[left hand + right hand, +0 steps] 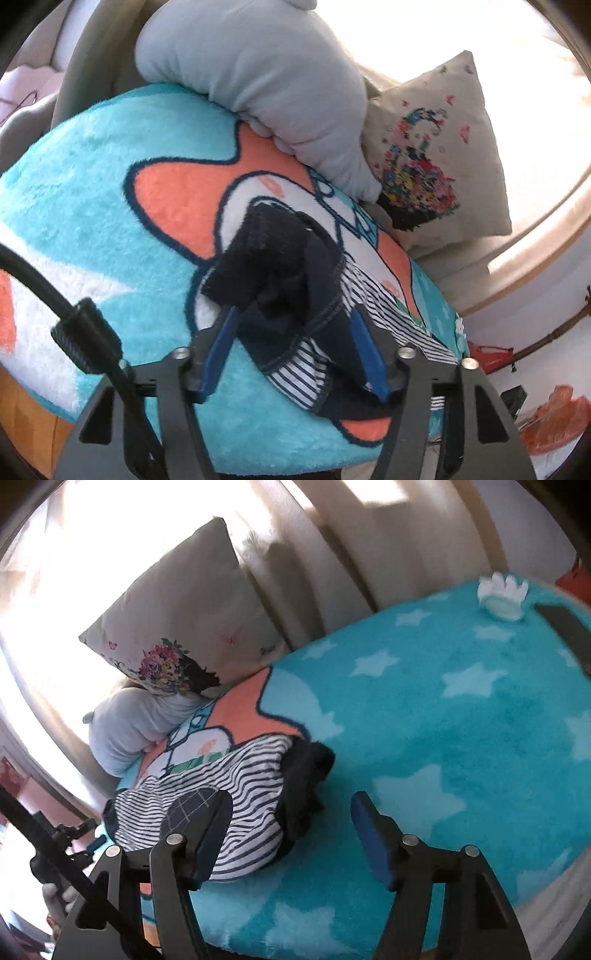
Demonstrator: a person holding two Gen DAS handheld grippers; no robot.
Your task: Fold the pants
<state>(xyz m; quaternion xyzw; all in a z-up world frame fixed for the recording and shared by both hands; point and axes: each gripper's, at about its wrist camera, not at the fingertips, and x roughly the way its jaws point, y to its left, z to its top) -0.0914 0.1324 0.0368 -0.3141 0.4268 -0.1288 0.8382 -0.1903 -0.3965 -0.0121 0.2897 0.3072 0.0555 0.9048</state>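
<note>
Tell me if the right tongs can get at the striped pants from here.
Probably yes: the right tongs are open just above the striped pants on the blue star blanket, with nothing between them.

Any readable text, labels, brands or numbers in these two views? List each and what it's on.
None readable.
Fluffy turquoise cartoon blanket: dark outlined shapes near the grey pillow may be letters, too distorted to read.
Beige floral cushion: printed picture only, no legible words.
Small striped navy pants: no visible tag or label.

The pants [236,786] lie on the blanket [443,720], pillows [177,620] behind.
</note>
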